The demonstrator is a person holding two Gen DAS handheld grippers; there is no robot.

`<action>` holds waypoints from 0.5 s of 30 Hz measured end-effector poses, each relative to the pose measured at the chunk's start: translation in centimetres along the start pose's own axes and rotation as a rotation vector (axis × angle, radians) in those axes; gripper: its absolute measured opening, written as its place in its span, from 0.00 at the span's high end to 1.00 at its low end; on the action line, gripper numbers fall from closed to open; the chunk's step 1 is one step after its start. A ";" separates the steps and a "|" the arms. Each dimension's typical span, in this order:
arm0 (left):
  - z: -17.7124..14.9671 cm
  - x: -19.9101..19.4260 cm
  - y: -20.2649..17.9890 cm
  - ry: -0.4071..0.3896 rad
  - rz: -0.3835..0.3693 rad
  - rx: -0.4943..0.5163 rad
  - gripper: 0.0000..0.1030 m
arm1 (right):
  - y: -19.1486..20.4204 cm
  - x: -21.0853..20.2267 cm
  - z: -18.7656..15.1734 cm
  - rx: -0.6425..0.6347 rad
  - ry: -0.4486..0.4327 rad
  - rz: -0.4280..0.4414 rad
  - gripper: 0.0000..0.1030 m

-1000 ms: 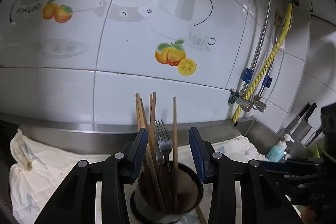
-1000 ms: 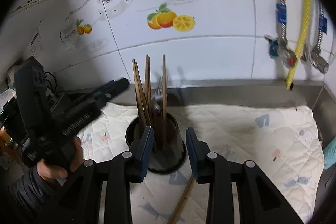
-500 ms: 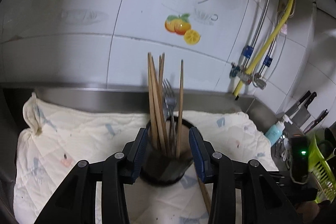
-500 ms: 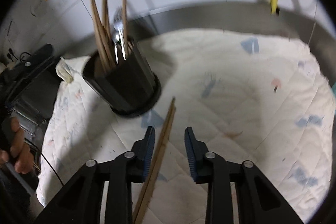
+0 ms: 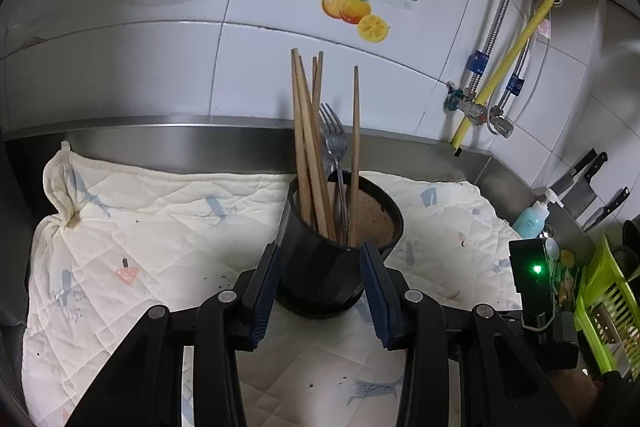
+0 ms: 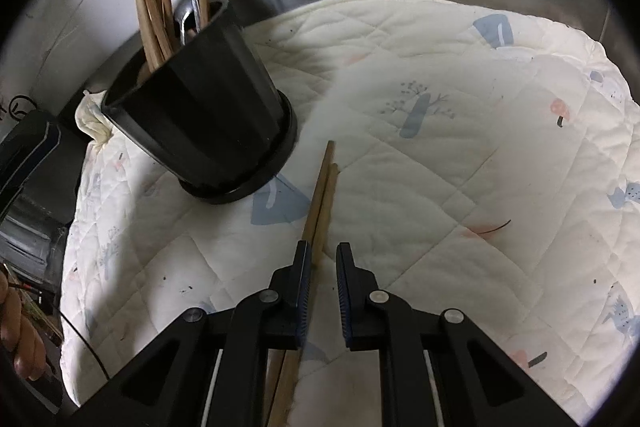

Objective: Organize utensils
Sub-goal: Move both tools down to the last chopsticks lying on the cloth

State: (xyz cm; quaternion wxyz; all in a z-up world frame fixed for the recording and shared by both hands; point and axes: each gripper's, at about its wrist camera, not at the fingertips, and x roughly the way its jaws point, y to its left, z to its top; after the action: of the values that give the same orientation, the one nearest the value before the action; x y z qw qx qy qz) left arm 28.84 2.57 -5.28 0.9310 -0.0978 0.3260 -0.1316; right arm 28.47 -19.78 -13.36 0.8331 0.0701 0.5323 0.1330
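Observation:
A black utensil cup [image 5: 332, 259] stands on the quilted cloth and holds several wooden chopsticks [image 5: 308, 147] and a metal fork [image 5: 334, 147]. My left gripper [image 5: 322, 259] is open, its jaws either side of the cup's near wall. The cup also shows in the right wrist view [image 6: 204, 119] at the left. Two wooden chopsticks [image 6: 320, 195] lie side by side on the cloth. My right gripper [image 6: 323, 259] is open and low over them, the chopsticks running between its jaws close to the left one.
The cream quilted cloth [image 6: 460, 147] covers a steel counter with a raised steel rim [image 5: 160, 139] below a tiled wall. At the right are a blue soap bottle [image 5: 532, 219], knives [image 5: 580, 179], a green basket [image 5: 604, 303] and wall pipes [image 5: 500, 67].
My right gripper turned down from the cup and dropped over the two loose chopsticks, its jaws now closer together. My left gripper pulled back and rose, the cup now lying between its jaws.

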 end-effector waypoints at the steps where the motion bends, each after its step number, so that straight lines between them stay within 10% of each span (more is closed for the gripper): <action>1: 0.0 0.1 0.1 0.004 0.000 0.000 0.57 | 0.0 0.3 0.0 0.003 0.006 -0.003 0.85; 15: -1.4 2.0 -0.4 0.079 -0.017 0.012 0.57 | 1.6 1.6 0.6 -0.062 0.016 -0.107 0.86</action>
State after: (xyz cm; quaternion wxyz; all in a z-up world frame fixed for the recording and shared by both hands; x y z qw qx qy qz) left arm 29.45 1.47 -7.40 0.9169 -0.0897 0.3609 -0.1450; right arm 29.44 -17.75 -14.06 0.8365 0.0146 0.5376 0.1053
